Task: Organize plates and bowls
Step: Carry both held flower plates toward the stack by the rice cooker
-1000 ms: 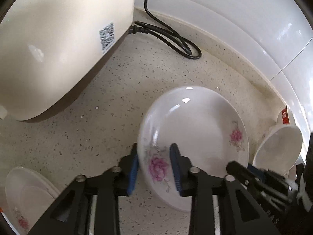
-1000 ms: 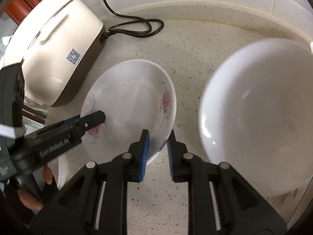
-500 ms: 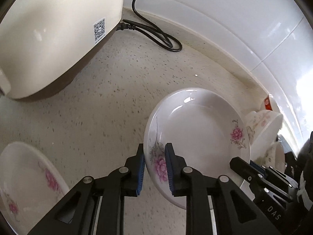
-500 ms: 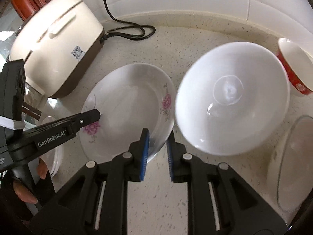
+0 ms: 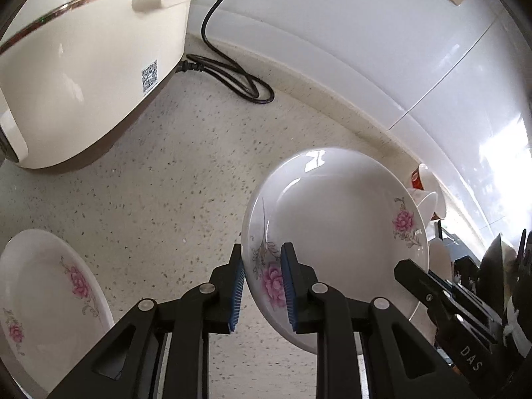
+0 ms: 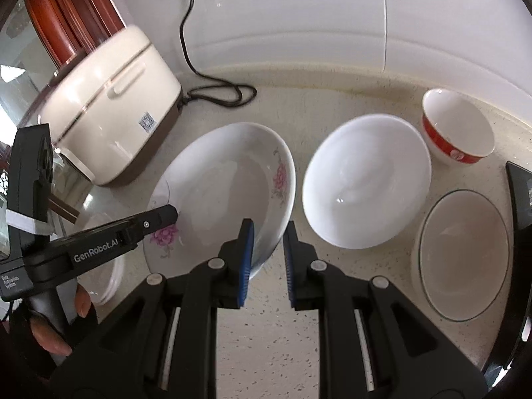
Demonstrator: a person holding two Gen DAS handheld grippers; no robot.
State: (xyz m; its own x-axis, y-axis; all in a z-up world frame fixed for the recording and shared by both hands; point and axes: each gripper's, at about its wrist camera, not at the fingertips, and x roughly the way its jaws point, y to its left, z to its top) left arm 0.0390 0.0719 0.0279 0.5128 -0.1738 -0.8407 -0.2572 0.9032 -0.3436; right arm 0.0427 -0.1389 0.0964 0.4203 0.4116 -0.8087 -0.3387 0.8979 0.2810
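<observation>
Two claws hold one flowered plate between them, above the speckled counter, tipped up on its side. The left claw pinches the plate's rim right by a pink flower. The right claw pinches the rim on the other side. Both sets of jaws are almost together, with only the thin plate edge between the blue pads.

A second flowered plate sits on the counter near its front edge. A plain white bowl sits just beside the held plate, a red and white bowl sits by the back edge, and a glass bowl is near the right side. A cream rice cooker with a black cord stands in the back left corner.

The plate is smooth and each claw grips only a little bit of rim, so I think it could slip out and break. If one claw pulls away faster than the other, the plate may twist loose. It could also bump the white bowl, because that bowl is so close.
</observation>
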